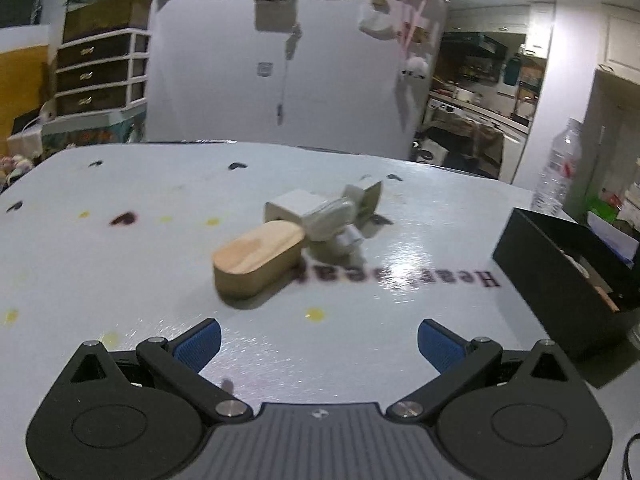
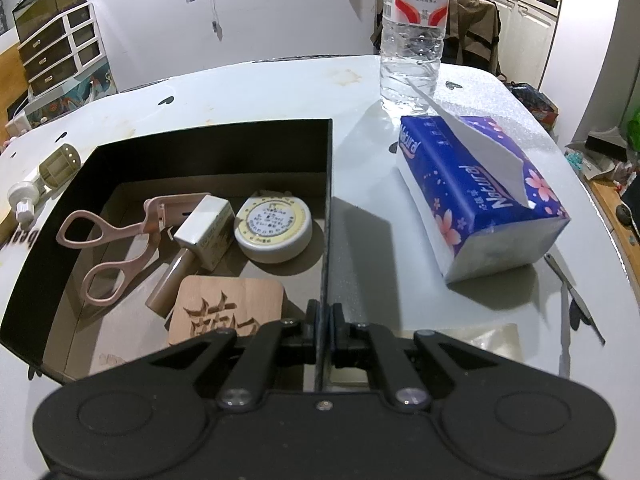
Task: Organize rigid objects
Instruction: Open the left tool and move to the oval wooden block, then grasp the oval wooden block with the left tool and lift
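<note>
We see the biggest risk at the black box [image 2: 224, 148]: the right gripper [image 2: 325, 330] is pinched shut on its right wall, and if that grip slips or tugs, the box could slide or tip and spill what is already in it — a carved wooden plaque [image 2: 228, 308], pink eyelash curler [image 2: 116, 248], round tin [image 2: 274, 226] and small white carton [image 2: 206, 232]. Next risk is the loose pile mid-table: the oval wooden box [image 1: 258, 258] touches a white cube [image 1: 290, 206] and a white folded piece [image 1: 334, 216], so we judge a wide grab could knock neighbours away or pick two at once. The left gripper [image 1: 319, 344] is spread wide with nothing between its blue pads [image 1: 198, 346], above the table short of that pile, and the view is blurred, so aim is uncertain. A water bottle [image 2: 414, 36] and tissue pack [image 2: 478, 196] stand right of the box, near enough to be bumped. The table [image 1: 120, 272] is glossy white with small coloured spots and printed lettering. Around it we see a white wall, a drawer unit [image 1: 100, 72] and a kitchen doorway [image 1: 480, 92].
</note>
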### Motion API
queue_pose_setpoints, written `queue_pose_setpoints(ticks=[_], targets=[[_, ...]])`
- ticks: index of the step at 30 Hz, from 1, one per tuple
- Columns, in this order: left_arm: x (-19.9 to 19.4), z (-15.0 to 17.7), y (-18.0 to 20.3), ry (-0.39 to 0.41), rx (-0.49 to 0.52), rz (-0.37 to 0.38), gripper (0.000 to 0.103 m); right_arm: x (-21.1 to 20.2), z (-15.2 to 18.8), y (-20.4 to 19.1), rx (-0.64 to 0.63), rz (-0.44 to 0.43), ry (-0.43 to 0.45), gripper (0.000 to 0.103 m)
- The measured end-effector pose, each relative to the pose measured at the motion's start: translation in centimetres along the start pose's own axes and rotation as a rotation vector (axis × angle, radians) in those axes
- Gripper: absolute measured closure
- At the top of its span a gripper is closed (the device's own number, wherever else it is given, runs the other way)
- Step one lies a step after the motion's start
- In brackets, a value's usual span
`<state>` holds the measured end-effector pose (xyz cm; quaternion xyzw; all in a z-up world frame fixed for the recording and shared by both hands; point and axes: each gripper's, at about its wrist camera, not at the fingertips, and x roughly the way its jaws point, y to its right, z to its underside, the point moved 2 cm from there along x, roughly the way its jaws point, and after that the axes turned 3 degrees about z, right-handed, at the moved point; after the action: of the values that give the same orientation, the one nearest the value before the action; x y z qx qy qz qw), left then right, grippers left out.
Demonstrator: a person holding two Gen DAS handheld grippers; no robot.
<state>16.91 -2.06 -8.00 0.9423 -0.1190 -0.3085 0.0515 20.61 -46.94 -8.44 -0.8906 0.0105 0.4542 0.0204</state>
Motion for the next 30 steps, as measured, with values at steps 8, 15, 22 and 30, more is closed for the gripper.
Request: queue_pose_setpoints(ticks=[8,15,22,30], targets=[[2.0,-1.9,-1.8,0.053,-0.061,-0.067,0.001,0.1,0.0,-0.1,-0.004,0.007,0.003,0.098],[5.3,-4.0,-2.7,0.062,-0.046,-0.125,0.026,-0.1,0.3,0.0,-0.004,0.005,0.008,0.098],[5.3,-3.9,-3.1,0.023,0.013,-0.098,0.059,-0.1,0.3,0.0,-0.006,0.005,0.008,0.098],[2.1,-1.0,-1.1,-0.004,0.120,-0.021,0.062,-0.2,0.3,0.2,-0.004,0.003,0.012,0.097]])
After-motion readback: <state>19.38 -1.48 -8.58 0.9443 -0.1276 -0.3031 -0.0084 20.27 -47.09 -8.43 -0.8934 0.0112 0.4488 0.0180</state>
